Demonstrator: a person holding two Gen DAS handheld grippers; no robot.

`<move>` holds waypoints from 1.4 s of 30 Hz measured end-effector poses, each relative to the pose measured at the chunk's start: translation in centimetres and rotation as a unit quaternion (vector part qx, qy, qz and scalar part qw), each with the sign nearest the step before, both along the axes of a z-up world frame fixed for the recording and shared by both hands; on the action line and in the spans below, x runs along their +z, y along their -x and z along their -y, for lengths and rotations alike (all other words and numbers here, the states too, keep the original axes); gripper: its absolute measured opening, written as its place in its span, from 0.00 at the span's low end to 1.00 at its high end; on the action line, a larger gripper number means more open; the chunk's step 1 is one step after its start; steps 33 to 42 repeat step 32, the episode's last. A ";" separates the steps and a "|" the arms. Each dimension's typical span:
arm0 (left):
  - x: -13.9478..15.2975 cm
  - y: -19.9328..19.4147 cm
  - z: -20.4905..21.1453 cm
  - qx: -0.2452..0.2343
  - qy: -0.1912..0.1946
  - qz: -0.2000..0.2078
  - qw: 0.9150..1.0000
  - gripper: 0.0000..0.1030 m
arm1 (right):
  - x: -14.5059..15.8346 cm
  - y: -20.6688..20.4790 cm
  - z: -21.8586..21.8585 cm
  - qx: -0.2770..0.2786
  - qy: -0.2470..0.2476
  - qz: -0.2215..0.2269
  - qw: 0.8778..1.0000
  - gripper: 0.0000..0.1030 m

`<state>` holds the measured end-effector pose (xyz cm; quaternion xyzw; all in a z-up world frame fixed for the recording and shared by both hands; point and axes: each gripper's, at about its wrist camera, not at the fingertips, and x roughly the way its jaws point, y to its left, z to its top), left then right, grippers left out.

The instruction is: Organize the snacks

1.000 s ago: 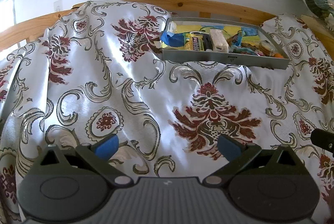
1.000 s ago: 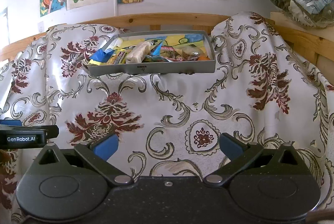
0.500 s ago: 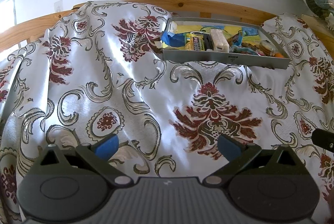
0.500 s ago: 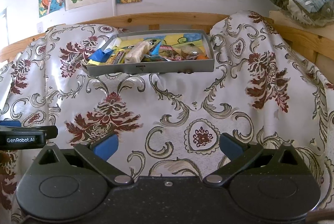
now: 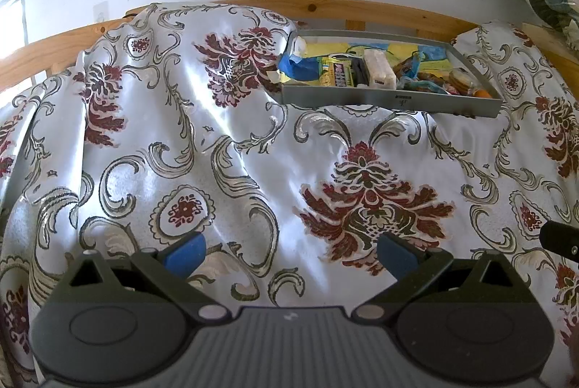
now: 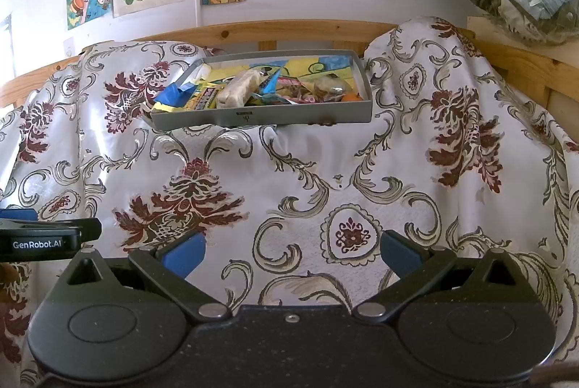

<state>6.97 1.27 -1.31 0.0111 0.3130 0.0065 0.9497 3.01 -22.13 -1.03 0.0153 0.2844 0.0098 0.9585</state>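
The snacks (image 6: 267, 88) all lie inside a shallow grey tray (image 6: 260, 118) that rests on the patterned floral cloth (image 6: 325, 171) at the far side of the scene, just in front of a wooden rail (image 6: 289, 28). From both wrist views nothing loose shows on the cloth outside the tray, so the gathering looks done, or close to it. Inside, the wrappers sit in a heap along the near wall: a blue packet (image 5: 302, 64) at the left end, a yellow-striped packet (image 5: 336, 73) next to it, a pale wrapped bar (image 5: 378, 73) near the middle, and a jumble of smaller sweets (image 5: 427, 82) running to the right, ending at something orange (image 5: 483, 94) in the right corner. The far half of the tray shows only its colourful liner. Whether sorting within the tray is still wanted cannot be told from here.

The left gripper (image 5: 289, 248) hovers low over the near cloth, well apart from the tray, its jaws spread wide and holding nothing. The right gripper (image 6: 291, 248) is in the same state: jaws wide apart, empty, over the near cloth. Judging by this, the task appears at or near its end, with both tools free.
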 end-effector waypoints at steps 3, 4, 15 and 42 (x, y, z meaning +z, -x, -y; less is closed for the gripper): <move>0.0 0.0 0.0 0.000 0.000 0.000 1.000 0.99 | 0.0 0.0 0.0 0.000 0.000 0.000 1.000 0.99; 0.0 0.0 0.0 -0.001 0.000 0.000 1.000 1.00 | 0.0 0.0 0.0 0.000 -0.001 -0.001 1.000 0.99; 0.3 0.0 0.2 -0.011 0.007 -0.012 1.000 0.99 | -0.2 0.1 -0.2 -0.001 -0.003 -0.003 1.000 0.99; 0.5 0.3 0.5 -0.016 0.000 -0.001 1.000 0.99 | -0.2 0.1 -0.3 -0.002 -0.004 -0.004 1.000 0.99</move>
